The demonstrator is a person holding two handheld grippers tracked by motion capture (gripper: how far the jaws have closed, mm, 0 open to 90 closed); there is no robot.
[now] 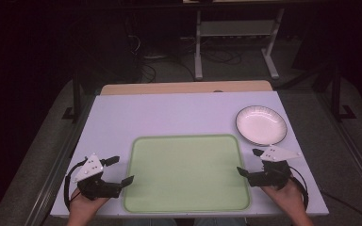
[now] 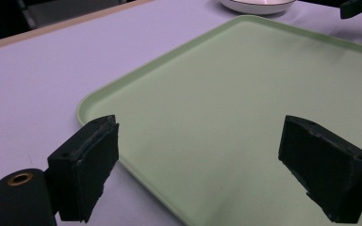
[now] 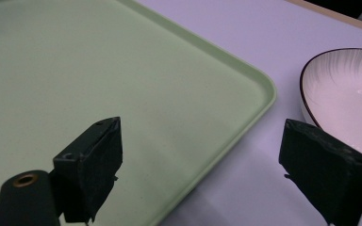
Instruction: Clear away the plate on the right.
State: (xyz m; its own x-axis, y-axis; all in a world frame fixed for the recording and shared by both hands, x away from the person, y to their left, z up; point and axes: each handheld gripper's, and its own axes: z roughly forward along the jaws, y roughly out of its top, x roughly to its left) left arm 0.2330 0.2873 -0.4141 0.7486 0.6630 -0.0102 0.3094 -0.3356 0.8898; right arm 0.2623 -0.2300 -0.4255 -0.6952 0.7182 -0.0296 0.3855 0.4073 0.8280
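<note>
White bench (image 1: 169, 115) carries a green tray (image 1: 186, 173) at centre frame, flanked by the gaping, empty left tool (image 1: 121, 170) and right tool (image 1: 248, 161), plate (image 1: 261, 125) upper right.

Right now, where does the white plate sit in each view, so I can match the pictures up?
High view: the white plate lies at the right, on the table beyond the green tray's far right corner.
Left gripper view: top edge, right of centre, beyond the tray's far rim.
Right gripper view: right edge, beside the tray's rounded corner.
Shared landmark: the green tray's rim.
</note>
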